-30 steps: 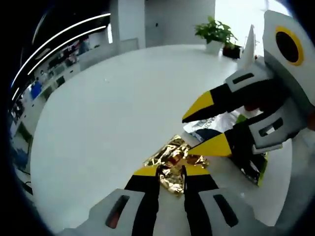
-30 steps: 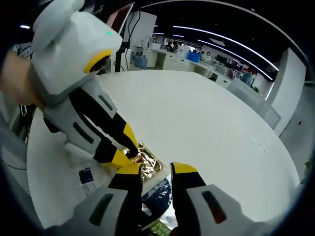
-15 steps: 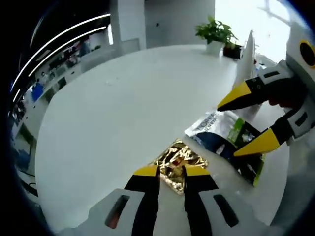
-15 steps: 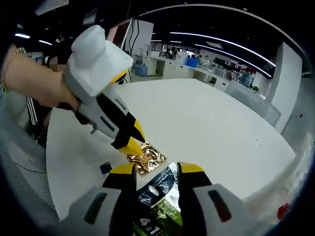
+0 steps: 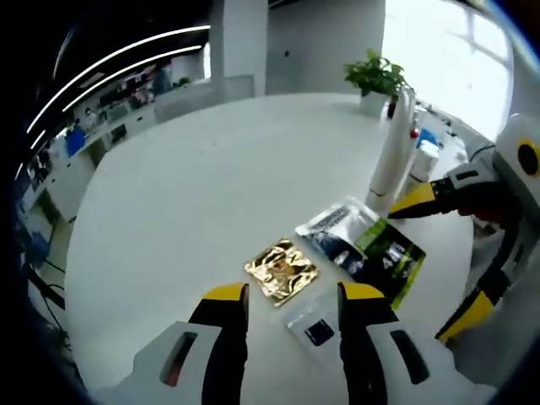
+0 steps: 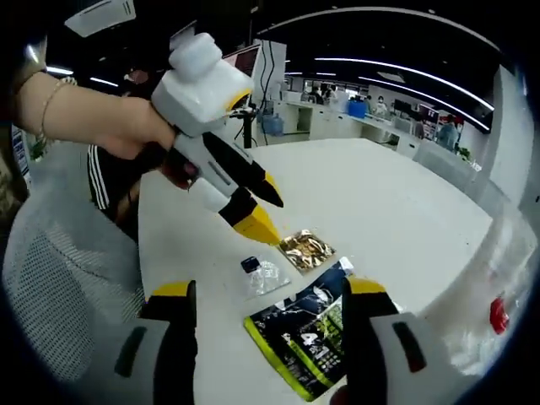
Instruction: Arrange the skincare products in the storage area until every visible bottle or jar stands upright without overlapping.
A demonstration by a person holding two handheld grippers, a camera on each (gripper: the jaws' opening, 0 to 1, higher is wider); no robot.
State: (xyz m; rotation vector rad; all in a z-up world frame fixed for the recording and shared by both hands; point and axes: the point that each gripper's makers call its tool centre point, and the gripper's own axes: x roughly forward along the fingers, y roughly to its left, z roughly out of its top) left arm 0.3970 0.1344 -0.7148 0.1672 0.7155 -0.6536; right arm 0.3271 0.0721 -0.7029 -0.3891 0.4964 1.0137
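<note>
My left tool (image 5: pixel 287 295) hangs above the white tabletop (image 5: pixel 194 186) with its jaws spread wide and nothing between them. Just past its tips lies a small clear sachet (image 5: pixel 314 325) with a dark square in it, flat on the tabletop. Beside that, a little farther out, sits a crinkled gold foil packet (image 5: pixel 282 270), also flat. To its right a dark pouch with a green edge (image 5: pixel 371 251) lies flat, one corner close to the gold packet but apart from it. Beyond the pouch a tall white bottle (image 5: pixel 393 152) stands upright, and far off at the tabletop's edge there is a potted plant (image 5: pixel 376 76).

My right tool (image 6: pixel 268 297) is likewise wide open and holds nothing; in the left gripper view its yellow tips sit beside the pouch (image 5: pixel 413 201). From the right gripper view the pouch (image 6: pixel 316 333) lies nearest, between the jaws, then the clear sachet (image 6: pixel 263 274), then the gold packet (image 6: pixel 307 250). My left tool (image 6: pixel 253 221) hovers over them, gripped by my hand (image 6: pixel 135 135).
</note>
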